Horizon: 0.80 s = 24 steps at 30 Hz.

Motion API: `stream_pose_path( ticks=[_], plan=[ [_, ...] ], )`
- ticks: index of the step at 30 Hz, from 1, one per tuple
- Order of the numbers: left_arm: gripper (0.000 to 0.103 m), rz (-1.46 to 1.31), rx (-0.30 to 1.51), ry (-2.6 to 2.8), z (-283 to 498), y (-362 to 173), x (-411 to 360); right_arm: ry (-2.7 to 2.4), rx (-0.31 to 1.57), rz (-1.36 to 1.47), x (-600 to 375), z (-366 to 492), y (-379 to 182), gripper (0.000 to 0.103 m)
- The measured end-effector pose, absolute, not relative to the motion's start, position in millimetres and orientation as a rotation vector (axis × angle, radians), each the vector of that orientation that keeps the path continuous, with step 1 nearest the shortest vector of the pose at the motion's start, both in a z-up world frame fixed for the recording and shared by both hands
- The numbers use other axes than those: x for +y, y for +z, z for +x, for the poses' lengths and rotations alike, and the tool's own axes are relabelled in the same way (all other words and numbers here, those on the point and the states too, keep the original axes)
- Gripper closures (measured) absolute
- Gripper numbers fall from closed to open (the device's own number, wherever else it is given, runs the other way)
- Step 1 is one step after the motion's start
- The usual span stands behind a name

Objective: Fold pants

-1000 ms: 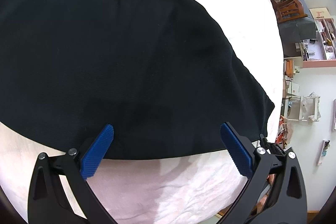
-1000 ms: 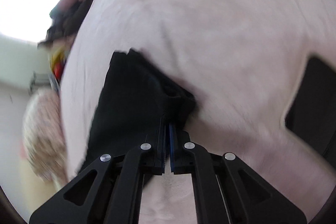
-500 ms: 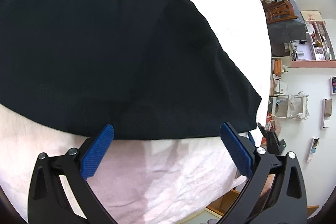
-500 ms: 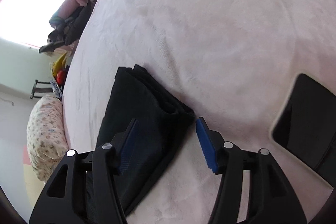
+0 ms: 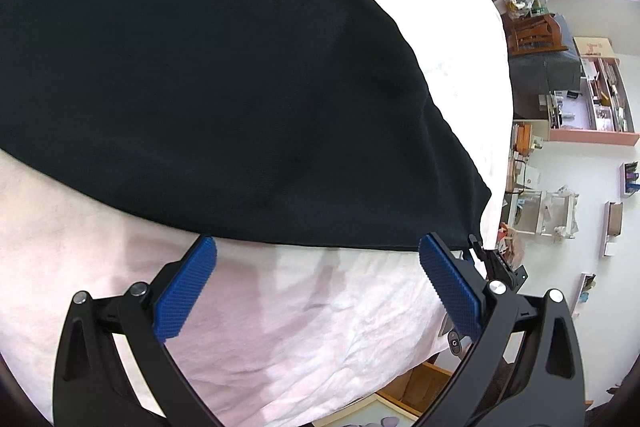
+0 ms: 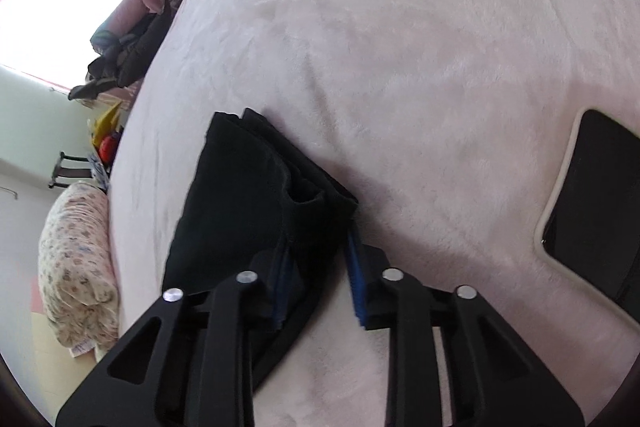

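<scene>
On the pink bed (image 5: 280, 327) the black pants (image 5: 208, 75) lie folded flat. My left gripper (image 5: 316, 279) gapes wide, empty, near the edge; right gripper (image 6: 320, 279) half-open, straddling a corner, gripping nothing. Folding looks nearly finished.

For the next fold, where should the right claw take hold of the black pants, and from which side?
Probably the stacked corner of the black pants nearest the right claw, approached low along the pink bedcover from the claw's own side. The layers end together there in a thick edge that stands off the cover, and the open jaws already straddle it. The left claw hangs open by the flat hem.
</scene>
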<state>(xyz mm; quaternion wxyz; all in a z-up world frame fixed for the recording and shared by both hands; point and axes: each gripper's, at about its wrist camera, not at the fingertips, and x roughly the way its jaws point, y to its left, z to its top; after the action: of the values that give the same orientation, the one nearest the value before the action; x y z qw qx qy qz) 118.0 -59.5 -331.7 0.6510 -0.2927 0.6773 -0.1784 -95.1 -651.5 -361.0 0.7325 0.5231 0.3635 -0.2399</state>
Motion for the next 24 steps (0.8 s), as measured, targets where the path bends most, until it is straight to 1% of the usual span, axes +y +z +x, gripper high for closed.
stream_pose_path(
  ticks=[5, 13, 17, 24],
  plan=[
    [0.002, -0.688, 1.526, -0.393, 115.2, -329.1, -40.6, -0.449, 0.729, 1.092, -636.2, -82.7, -324.3, 0.091],
    [0.002, -0.764, 1.513, -0.348, 102.8, -328.6, -6.3, -0.137, 0.666, 0.938, -566.2, -17.0, -248.4, 0.092],
    [0.002, -0.799, 1.497, -0.324, 95.3, -326.6, 13.5, -0.015, 0.657, 0.931, -526.9, 13.6, -234.2, 0.092],
    [0.002, -0.852, 1.464, -0.283, 85.1, -325.4, 45.9, 0.112, 0.695, 0.916, -474.9, 48.7, -230.8, 0.092]
  ],
)
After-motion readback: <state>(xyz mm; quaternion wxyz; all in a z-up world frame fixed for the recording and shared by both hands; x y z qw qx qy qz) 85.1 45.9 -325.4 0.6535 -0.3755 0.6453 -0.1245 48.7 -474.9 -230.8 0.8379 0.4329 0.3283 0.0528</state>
